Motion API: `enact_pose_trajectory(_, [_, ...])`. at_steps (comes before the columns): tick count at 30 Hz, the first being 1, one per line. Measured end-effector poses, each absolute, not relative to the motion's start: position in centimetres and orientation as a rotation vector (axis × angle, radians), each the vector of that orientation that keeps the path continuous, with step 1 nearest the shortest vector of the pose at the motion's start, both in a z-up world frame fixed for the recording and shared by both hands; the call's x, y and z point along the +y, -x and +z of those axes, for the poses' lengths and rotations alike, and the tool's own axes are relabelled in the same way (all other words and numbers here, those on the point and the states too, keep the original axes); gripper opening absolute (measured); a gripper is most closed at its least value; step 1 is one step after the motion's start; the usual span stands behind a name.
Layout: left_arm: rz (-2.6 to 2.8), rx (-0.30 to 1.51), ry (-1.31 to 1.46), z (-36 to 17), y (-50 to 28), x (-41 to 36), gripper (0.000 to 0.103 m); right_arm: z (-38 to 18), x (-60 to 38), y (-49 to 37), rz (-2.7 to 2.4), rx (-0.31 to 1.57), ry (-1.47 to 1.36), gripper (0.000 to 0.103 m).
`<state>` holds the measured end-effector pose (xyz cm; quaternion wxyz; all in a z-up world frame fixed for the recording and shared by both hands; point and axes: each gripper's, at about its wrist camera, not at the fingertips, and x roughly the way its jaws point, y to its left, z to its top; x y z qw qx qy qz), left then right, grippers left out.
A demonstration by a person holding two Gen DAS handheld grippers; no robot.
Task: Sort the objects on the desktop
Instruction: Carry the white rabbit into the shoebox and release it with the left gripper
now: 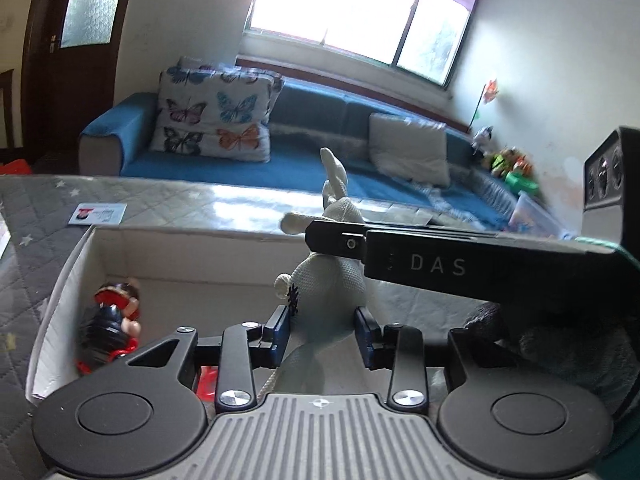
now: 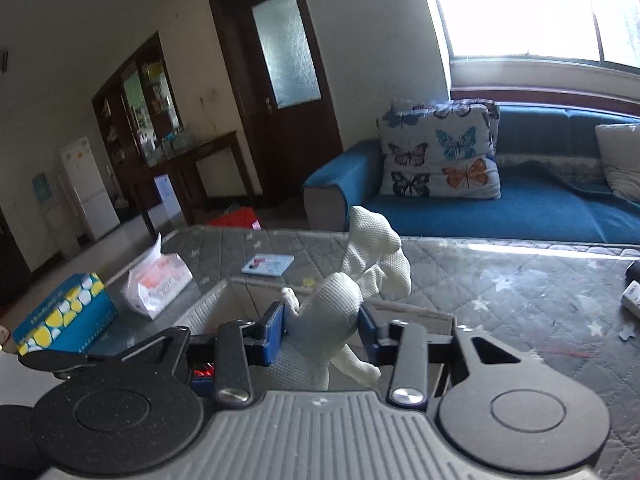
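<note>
The right gripper (image 2: 322,330) grips the white toy (image 2: 340,300) above the box (image 1: 72,264); the left gripper (image 1: 322,334) stands wide around it. Judged next: lower it in.

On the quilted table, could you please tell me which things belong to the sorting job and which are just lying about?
Job in hand:
white knitted toy, clamped in the right hand-held gripper
open box
doll in the box
left hand-held gripper, open

Lying about:
blue tissue box
soft tissue pack
card

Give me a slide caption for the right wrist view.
Right gripper clamps a white knitted bunny above an open cardboard box on a quilted grey table.
</note>
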<state>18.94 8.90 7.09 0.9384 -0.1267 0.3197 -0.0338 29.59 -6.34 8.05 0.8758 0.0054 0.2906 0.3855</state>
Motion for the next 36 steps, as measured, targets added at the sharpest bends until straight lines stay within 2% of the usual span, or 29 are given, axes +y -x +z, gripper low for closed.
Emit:
enact_pose_trajectory(11, [-0.037,0.702,0.263,5.3,-17.4,9.7,0.04,7.3,-7.2,-27.8,0.795,0.605,0.029,0.046])
enact_pose_trajectory(13, [-0.034,0.697,0.282,5.4,-16.9,10.1,0.04,7.5,-7.9,-27.0,0.793,0.594,0.039,0.051])
enact_pose_trajectory(21, [-0.033,0.665,0.317,6.1,-13.6,10.4,0.04,7.7,-10.4,-23.8,0.795,0.586,0.054,0.052])
enact_pose_trajectory(24, [-0.035,0.656,0.318,6.1,-12.4,10.2,0.04,7.4,-11.2,-22.4,0.793,0.588,0.056,0.059])
enact_pose_trajectory(36, [-0.062,0.705,0.327,4.1,-9.9,9.0,0.04,5.2,-13.6,-18.5,0.786,0.638,0.055,0.059])
